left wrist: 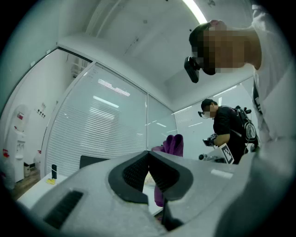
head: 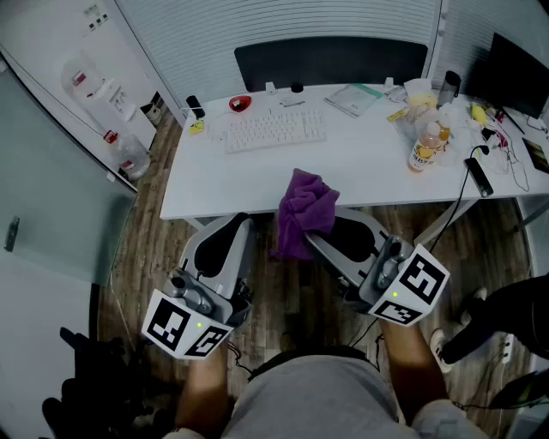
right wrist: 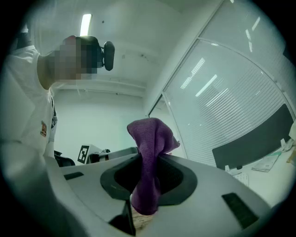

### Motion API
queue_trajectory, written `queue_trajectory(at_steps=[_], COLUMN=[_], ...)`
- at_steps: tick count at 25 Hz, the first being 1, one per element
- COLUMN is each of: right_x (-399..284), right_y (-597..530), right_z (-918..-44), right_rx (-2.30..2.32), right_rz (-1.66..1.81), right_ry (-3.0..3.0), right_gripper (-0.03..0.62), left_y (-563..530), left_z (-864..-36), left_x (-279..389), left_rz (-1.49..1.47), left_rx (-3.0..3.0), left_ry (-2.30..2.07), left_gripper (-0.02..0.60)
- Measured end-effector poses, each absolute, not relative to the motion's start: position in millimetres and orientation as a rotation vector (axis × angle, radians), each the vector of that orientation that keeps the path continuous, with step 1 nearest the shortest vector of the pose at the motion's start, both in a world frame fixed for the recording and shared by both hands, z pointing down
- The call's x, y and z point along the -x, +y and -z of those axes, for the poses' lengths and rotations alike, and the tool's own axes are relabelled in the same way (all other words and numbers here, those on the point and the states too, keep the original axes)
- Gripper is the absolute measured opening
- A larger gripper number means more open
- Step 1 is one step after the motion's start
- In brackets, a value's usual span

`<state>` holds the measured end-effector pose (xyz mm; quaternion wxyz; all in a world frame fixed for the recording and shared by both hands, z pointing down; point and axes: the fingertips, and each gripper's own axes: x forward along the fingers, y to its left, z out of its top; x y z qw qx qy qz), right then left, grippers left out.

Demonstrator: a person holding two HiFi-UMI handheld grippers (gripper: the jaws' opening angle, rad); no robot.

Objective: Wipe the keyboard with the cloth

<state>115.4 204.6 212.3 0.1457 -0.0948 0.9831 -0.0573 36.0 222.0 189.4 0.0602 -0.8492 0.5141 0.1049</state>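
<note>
Right tool [head: 319, 244] clamped on bunched purple cloth [head: 304, 213], cloth standing up past its tips, left tool [head: 238, 225] alongside with jaws pressed together on nothing, white keyboard [head: 276, 130] ahead of both tools on white desk [head: 360, 171], apart from the cloth

No word, number or brand can be read.
The only signs are black-and-white square markers. One set is on the cube at the back of the left gripper [head: 238, 225] and another on the cube behind the right gripper [head: 316, 238]. A third cube [left wrist: 226, 153], to the right of the left gripper's jaws, is held by a person in black [left wrist: 227, 127]. The label on the orange bottle [head: 426, 146], ahead and to the right of the right gripper, is too small to read. So are the red stickers on the water dispenser [head: 90, 90], far ahead and left of the left gripper, and the sheet [head: 96, 15] on the wall beyond it.
</note>
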Motion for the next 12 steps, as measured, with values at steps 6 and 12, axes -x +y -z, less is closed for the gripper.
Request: queue_trajectory(at_steps=[6, 12], right_x=[-115.9, -116.4], right_y=[203.3, 203.1], right_z=[-213.4, -214.9], right_rx=[0.262, 0.247], right_rz=[0.181, 0.207], right_ry=[2.829, 2.831], right_gripper=[0.086, 0.086], left_y=[221.1, 221.0], left_z=[-191.4, -194.7], left_x=[-36.2, -34.5], left_rz=[-0.311, -0.312], left_rx=[2.568, 2.57], left_ry=[1.565, 1.587], left_gripper=[0.015, 0.015])
